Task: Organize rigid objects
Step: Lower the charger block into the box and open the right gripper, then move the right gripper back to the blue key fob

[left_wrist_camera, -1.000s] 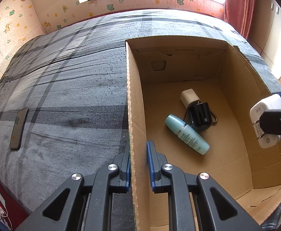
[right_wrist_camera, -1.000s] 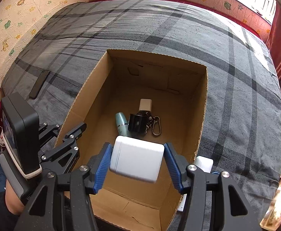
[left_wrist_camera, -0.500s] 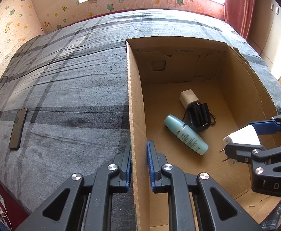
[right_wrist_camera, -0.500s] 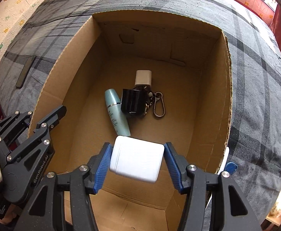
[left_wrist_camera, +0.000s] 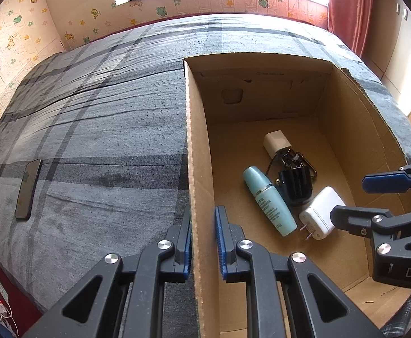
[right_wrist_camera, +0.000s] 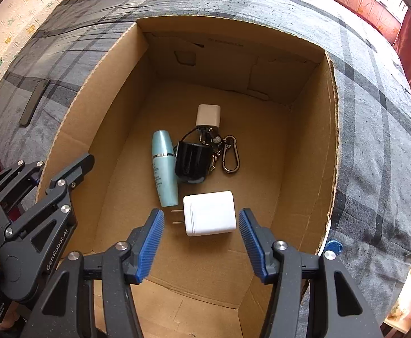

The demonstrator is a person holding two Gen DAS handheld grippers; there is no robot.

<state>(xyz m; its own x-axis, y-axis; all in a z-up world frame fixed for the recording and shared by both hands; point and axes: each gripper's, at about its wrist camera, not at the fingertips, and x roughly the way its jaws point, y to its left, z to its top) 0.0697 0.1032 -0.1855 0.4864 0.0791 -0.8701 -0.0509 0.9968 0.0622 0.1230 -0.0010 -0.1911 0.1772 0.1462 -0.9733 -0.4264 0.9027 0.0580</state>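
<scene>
The left tongs are clenched on the cardboard box wall at its left edge. The right tongs are released, spread above the white charger, which lies on the box floor just beside the teal bottle and black keychain bundle. The box sits on the bed.

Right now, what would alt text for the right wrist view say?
A white plug-in charger block lies on the brown cardboard box's floor, between the open blue-padded right tongs. Beyond it lie a pale teal bottle and black keyring bundle.
</scene>
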